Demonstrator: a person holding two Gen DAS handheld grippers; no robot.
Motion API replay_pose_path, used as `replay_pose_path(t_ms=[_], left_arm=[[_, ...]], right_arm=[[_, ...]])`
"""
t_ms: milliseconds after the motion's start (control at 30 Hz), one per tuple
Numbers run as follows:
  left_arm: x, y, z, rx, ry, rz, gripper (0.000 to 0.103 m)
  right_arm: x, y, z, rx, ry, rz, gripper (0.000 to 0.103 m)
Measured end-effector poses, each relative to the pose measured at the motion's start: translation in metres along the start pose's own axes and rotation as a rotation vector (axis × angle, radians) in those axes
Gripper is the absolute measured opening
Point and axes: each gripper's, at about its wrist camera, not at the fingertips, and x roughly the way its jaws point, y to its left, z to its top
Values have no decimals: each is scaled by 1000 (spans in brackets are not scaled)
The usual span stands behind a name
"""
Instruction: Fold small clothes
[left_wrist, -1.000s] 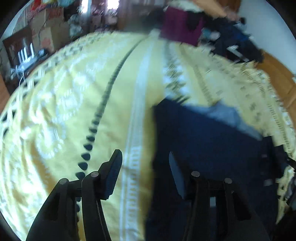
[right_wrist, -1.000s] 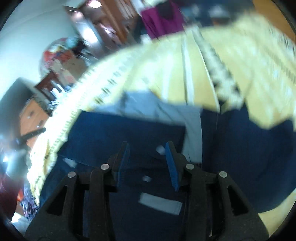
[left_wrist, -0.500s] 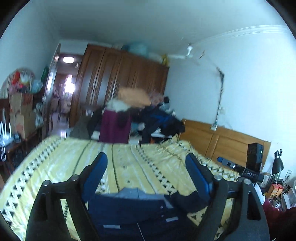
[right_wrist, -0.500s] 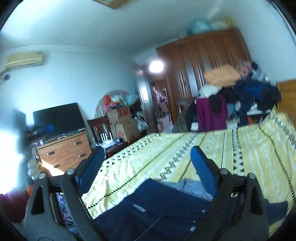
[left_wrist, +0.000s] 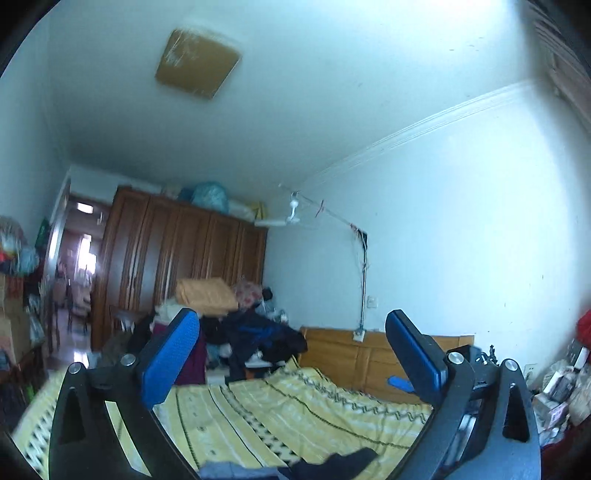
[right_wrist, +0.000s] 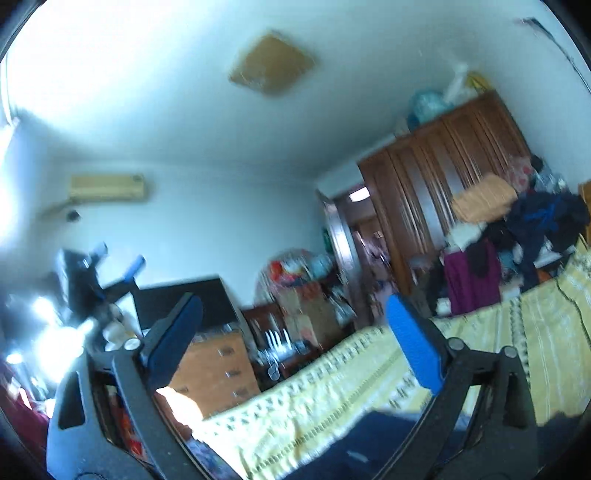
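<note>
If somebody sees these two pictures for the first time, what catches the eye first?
Both hand-held grippers gape wide open and empty: the left hand-held gripper and the right hand-held gripper, both tilted up toward the ceiling. Below them lies the yellow patterned bedspread, with a navy garment at the bottom edge. Behind stands a brown wardrobe.

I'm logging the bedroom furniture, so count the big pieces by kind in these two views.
Bed: 1
Wardrobe: 1
Chest of drawers: 1
Television: 1
Air conditioner: 1
Wall fan: 1
Total: 6
</note>
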Motion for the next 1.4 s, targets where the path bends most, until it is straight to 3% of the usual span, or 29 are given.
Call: replay_pose_path(t_ms=[100, 200, 333, 433, 567, 700, 800, 900, 1000, 1133, 1300, 1400], left_arm=[[-5, -11, 34, 6, -55, -41, 103], [7, -19, 62, 34, -67, -45, 103], [35, -21, 68, 165, -62, 96, 103], [65, 3, 42, 146, -3, 138, 103], [123, 50, -27, 48, 132, 118, 103], [187, 91, -139, -11, 286, 122, 103], [232, 116, -236, -95, 447, 143, 103], [261, 132, -322, -125, 551, 200, 103], [288, 147, -399, -186, 651, 219, 103], [320, 162, -478, -229, 763, 247, 103], [350, 164, -555, -266, 864, 236, 103], [363, 163, -578, -262, 891, 218, 103]], right_arm=[[-9, 5, 43, -63, -48, -49, 103], [-8, -3, 76, -108, -33, -147, 103], [-8, -36, 89, -113, 6, -284, 103], [-2, -81, 69, -62, 133, -406, 103], [9, -168, 9, 37, 306, -523, 103], [-7, -267, -63, 163, 410, -678, 103], [-42, -350, -114, 348, 467, -789, 103], [-84, -413, -154, 501, 484, -890, 101], [-126, -463, -193, 634, 497, -965, 88], [-155, -513, -241, 781, 531, -1017, 72], [-162, -541, -286, 875, 559, -1034, 71], [-153, -551, -302, 867, 605, -1064, 71]])
